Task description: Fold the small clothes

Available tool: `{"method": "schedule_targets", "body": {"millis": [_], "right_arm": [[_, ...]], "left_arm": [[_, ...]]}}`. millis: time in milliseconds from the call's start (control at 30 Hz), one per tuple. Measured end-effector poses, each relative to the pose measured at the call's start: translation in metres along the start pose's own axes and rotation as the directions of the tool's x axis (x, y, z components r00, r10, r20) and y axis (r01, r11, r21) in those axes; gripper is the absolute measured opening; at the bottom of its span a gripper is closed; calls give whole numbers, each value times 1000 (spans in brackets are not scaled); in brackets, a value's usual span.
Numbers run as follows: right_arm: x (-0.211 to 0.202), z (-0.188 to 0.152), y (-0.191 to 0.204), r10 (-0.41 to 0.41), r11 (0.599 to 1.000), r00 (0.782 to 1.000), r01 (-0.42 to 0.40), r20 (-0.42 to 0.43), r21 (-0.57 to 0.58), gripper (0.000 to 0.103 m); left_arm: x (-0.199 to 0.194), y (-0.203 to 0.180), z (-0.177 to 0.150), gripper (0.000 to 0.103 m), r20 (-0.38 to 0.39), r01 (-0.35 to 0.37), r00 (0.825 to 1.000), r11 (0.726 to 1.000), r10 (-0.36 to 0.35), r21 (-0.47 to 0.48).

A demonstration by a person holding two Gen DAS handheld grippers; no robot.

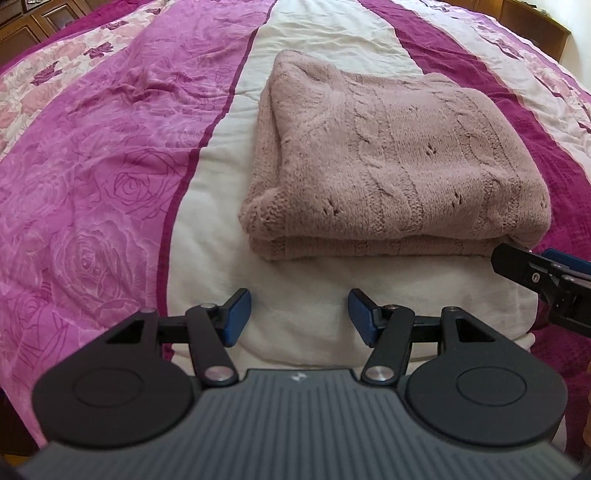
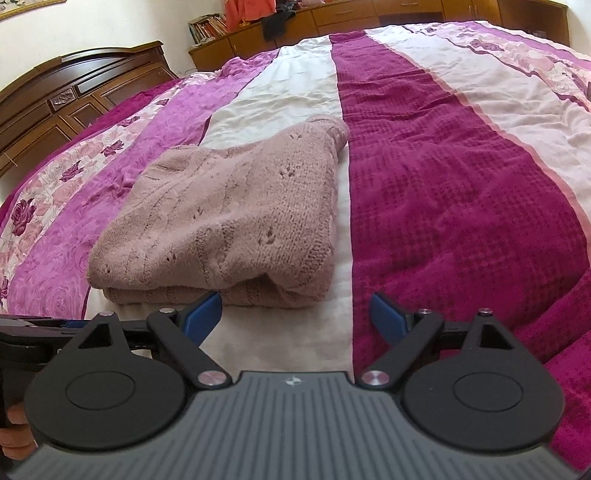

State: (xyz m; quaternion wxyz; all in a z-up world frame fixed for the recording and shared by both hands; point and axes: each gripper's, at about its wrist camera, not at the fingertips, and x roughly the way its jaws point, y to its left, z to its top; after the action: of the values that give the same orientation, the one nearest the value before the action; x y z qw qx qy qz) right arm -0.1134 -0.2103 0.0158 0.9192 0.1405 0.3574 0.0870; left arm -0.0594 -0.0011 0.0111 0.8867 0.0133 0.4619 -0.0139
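Note:
A dusty-pink knitted sweater (image 1: 391,162) lies folded into a thick rectangle on the white stripe of the bedspread. My left gripper (image 1: 299,314) hovers open just short of its near edge, nothing between the blue pads. The right gripper's black finger (image 1: 532,273) enters from the right, beside the sweater's near right corner. In the right wrist view the same sweater (image 2: 236,218) sits ahead and to the left. My right gripper (image 2: 295,315) is open, with its left pad close to the folded near edge. The pads hold nothing.
The bedspread (image 2: 443,192) has magenta, pink floral and white stripes and fills most of both views. A dark wooden headboard (image 2: 74,96) stands at the far left, with wooden cabinets and books (image 2: 369,14) behind the bed. A hand (image 2: 14,424) grips a handle at the lower left.

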Motion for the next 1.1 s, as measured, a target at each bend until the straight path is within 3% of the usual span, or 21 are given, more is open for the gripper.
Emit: {"method": "schedule_targets", "body": {"millis": [1100], "right_arm": [[0, 1, 0, 5, 1000, 1000, -5, 1, -5, 92]], "left_arm": [[1, -1, -1, 61, 5, -3, 1000, 1000, 3, 6]]}}
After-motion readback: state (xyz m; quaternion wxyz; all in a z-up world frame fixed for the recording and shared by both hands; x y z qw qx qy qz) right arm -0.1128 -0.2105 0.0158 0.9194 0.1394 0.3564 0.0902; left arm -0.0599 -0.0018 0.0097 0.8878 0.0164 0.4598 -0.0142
